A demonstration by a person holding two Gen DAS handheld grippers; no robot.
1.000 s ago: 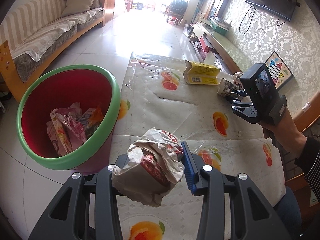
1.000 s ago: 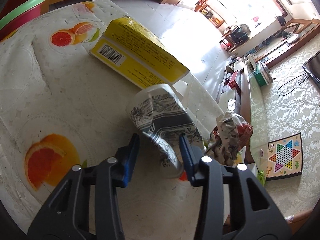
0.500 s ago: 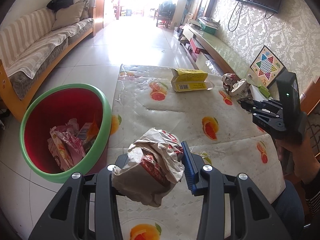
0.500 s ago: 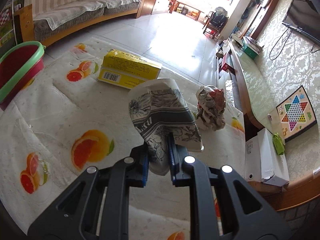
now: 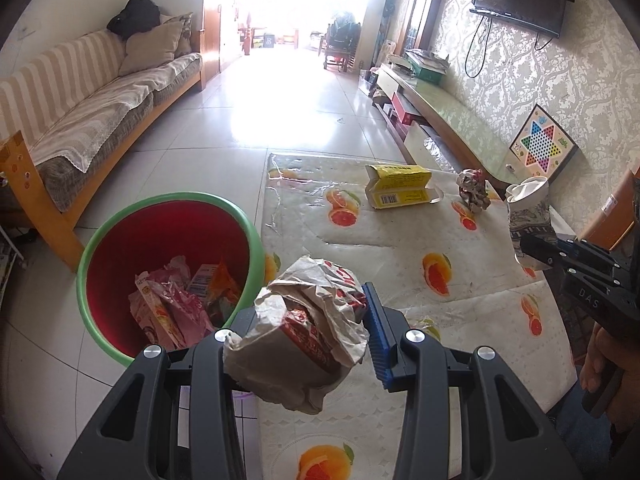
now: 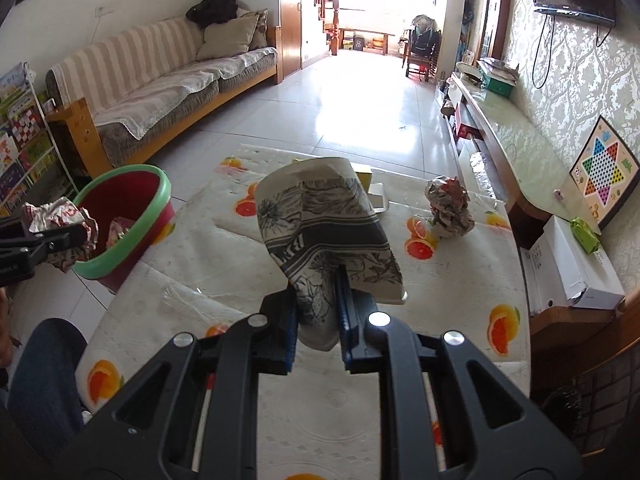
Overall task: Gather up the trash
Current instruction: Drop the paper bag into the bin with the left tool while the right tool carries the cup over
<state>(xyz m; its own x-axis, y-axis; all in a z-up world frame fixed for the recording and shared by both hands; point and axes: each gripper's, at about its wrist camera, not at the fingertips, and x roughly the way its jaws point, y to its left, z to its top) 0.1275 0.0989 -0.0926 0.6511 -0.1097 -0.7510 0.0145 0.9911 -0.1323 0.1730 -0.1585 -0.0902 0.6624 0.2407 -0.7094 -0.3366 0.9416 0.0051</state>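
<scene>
The red bin [image 5: 168, 240] with a green rim stands on the floor just beside the counter [image 5: 400, 248] and holds several pink and orange snack wrappers [image 5: 176, 308] heaped at its bottom. The left claw [image 5: 304, 332] pinches a crumpled paper wrapper [image 5: 304, 336] above the counter edge next to the bin. The right claw [image 6: 320, 312] is pressed onto a squashed paper cup [image 6: 320, 224] with a dark floral print, held off the counter, its open mouth pointing away. On the counter farther back lie a yellow box [image 5: 396, 192] with one end flap open and a crumpled wrapper ball [image 5: 474, 196], well apart from the bin.
</scene>
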